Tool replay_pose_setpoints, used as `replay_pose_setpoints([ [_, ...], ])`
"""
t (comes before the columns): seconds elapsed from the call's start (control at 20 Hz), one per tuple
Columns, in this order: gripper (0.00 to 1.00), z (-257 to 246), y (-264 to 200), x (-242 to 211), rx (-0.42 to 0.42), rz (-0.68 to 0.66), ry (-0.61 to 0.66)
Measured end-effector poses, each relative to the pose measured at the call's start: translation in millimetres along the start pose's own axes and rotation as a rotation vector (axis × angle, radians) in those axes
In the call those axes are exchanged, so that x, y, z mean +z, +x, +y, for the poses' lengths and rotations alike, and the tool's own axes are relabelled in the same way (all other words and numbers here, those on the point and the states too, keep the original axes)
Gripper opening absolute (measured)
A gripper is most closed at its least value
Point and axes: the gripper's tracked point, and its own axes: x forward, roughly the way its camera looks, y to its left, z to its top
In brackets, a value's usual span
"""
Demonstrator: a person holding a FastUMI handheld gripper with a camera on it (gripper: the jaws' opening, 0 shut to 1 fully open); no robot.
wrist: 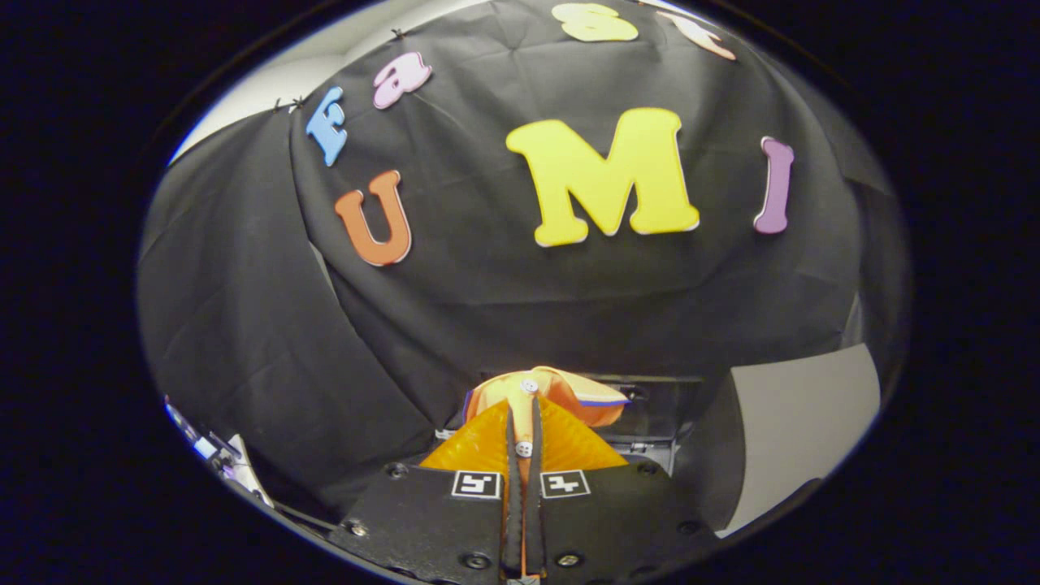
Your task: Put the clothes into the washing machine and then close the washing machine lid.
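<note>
Tongs (524,431) clenched on orange garment (540,398), lifted clear for carrying toward dark washing machine (658,406) just beyond.

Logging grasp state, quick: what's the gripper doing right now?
Gripper: closed, both fingers pinching the orange garment, held up before the black cloth wall.

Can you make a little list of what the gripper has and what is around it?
gripper: shut on the orange garment
orange garment: pinched between the fingers, bunched up past their tips, with small white buttons
behind garment: a dark boxy thing, unclear what it is
beside it: a grey panel
backdrop: black cloth wall
</note>
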Motion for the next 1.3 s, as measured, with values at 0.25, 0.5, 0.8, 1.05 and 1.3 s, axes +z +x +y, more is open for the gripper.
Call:
replay_pose_setpoints([
  [0.25,0.05,-21.9,69.6,-47.8,-0.019,0.138,0.043],
  [0.5,0.05,-47.5,130.3,-102.7,-0.064,0.28,0.116],
  [0.8,0.05,-77.7,180.0,-166.8,-0.134,0.41,0.179],
  [1.05,0.05,-89.7,201.1,-206.4,-0.178,0.516,0.212],
  [1.3,0.05,-90.7,212.6,-222.6,-0.22,0.601,0.249],
])
